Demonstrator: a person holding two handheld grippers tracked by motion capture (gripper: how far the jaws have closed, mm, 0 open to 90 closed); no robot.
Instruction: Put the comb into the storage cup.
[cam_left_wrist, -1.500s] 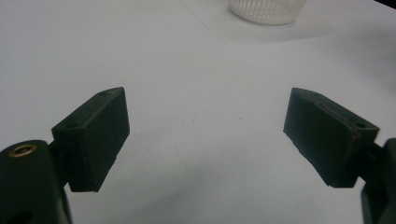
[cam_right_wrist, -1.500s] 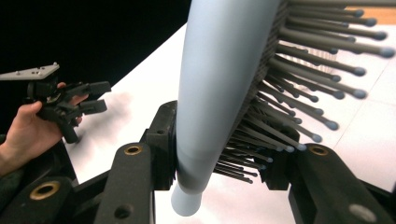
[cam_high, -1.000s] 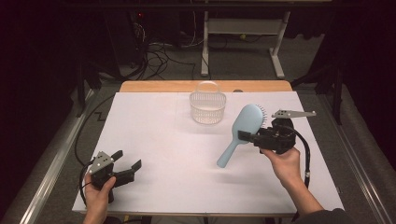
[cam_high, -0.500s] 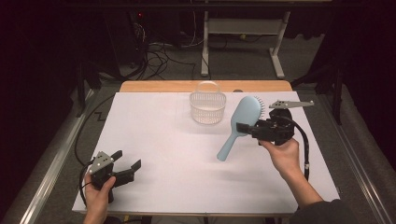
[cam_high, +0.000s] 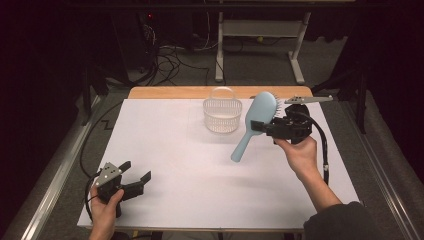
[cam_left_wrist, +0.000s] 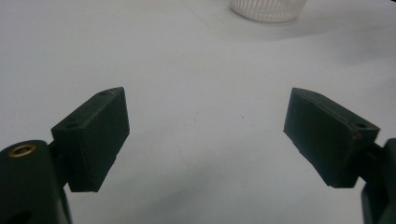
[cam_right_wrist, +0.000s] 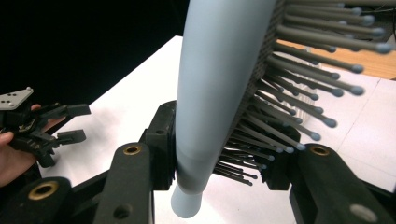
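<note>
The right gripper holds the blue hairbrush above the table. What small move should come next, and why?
Probably carry the hairbrush a little left toward the basket. The right gripper clamps it lifted off the table, beside the basket but not yet over its opening. The left gripper sits open, far away.

Bench (cam_high: 175, 165) centre and near side wide open for passes; only obstacle: basket (cam_high: 222, 115) at far middle, held hairbrush (cam_high: 255, 125) just right of it

Pale blue hairbrush (cam_high: 255, 122), dark grey bristles with lighter grey-blue tips. Beside the hairbrush, a translucent white basket (cam_high: 222, 115) with a fine ribbed lattice pattern. White sheet over the counter (cam_high: 200, 175), bare tan wood strip beyond the basket. Both grippers are black, grey plates on top.
</note>
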